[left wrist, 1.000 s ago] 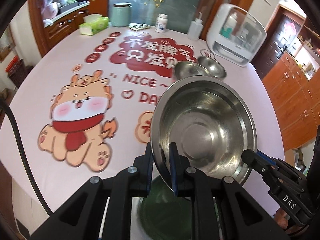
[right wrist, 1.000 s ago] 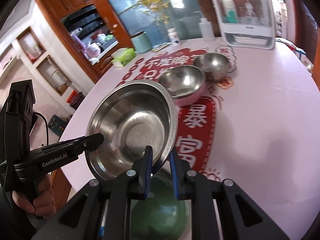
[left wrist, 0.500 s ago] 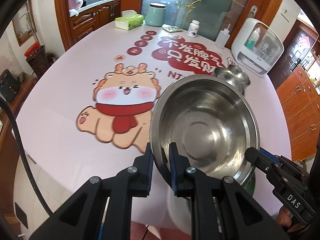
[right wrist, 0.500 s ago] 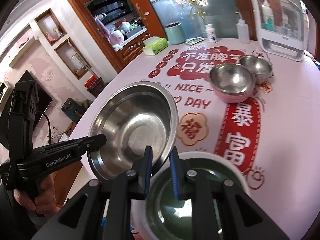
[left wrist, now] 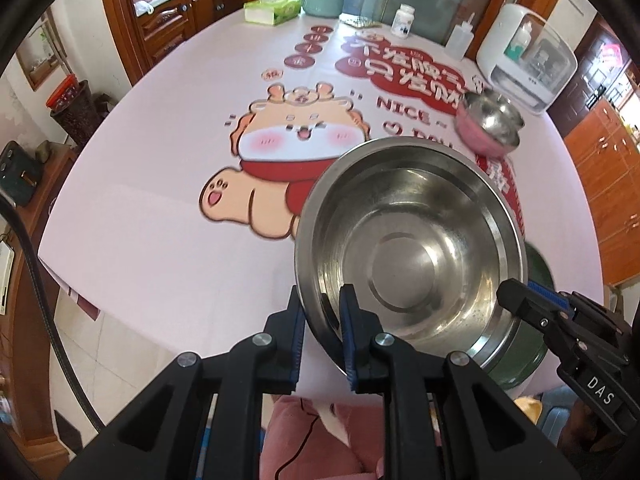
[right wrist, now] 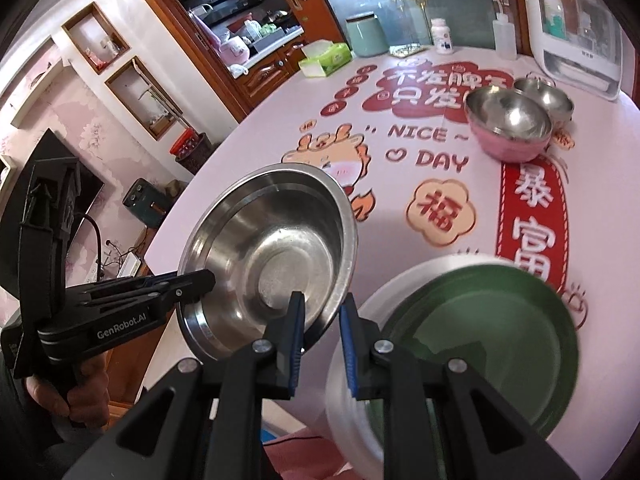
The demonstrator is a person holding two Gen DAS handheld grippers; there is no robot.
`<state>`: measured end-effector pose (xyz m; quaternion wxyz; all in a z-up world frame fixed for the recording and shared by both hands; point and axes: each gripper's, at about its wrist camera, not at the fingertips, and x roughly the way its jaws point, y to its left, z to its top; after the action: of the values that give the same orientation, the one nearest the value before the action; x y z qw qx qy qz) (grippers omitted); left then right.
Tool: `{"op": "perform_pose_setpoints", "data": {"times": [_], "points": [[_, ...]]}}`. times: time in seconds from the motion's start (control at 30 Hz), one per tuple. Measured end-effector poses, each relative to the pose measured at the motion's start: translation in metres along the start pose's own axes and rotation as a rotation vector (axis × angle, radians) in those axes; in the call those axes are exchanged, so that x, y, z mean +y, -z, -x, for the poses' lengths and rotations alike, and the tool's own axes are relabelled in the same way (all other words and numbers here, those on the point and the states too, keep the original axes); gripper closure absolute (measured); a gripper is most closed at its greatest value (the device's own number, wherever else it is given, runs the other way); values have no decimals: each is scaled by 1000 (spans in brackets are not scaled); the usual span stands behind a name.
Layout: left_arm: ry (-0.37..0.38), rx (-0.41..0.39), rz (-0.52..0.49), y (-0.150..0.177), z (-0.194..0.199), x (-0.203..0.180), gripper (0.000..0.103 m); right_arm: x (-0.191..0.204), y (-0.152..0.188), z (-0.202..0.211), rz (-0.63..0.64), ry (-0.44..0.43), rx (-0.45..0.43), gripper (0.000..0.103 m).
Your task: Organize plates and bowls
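I've got both claws, left claw (left wrist: 322, 320) and right claw (right wrist: 322, 328), clamped on the big steel bowl (left wrist: 408, 252) rim, carrying it above the tabletop (left wrist: 160, 208). Next, probably: seat it level in the green bowl (right wrist: 484, 344) at 4 o'clock.

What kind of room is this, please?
Probably a home dining area beside a kitchen: a round table with a printed cloth, steel bowls on it, and wooden kitchen cabinets behind.

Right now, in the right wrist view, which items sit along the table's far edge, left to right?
Tissue box → teal canister → white pill bottle → clear squeeze bottle → white countertop appliance.
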<state>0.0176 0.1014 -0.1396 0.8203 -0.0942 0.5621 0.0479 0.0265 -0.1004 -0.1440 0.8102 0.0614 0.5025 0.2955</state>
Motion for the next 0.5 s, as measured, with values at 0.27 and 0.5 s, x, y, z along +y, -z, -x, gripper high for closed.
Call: {"op": "perform_pose_setpoints", "data": {"times": [0.27,0.5], "points": [[8,64,-56,3,-20,23,88,17,13,-24,-60,30,29,86],[20,115,-110,0,-40,37,87,29,21,-41,-102,76,46,86]]}}
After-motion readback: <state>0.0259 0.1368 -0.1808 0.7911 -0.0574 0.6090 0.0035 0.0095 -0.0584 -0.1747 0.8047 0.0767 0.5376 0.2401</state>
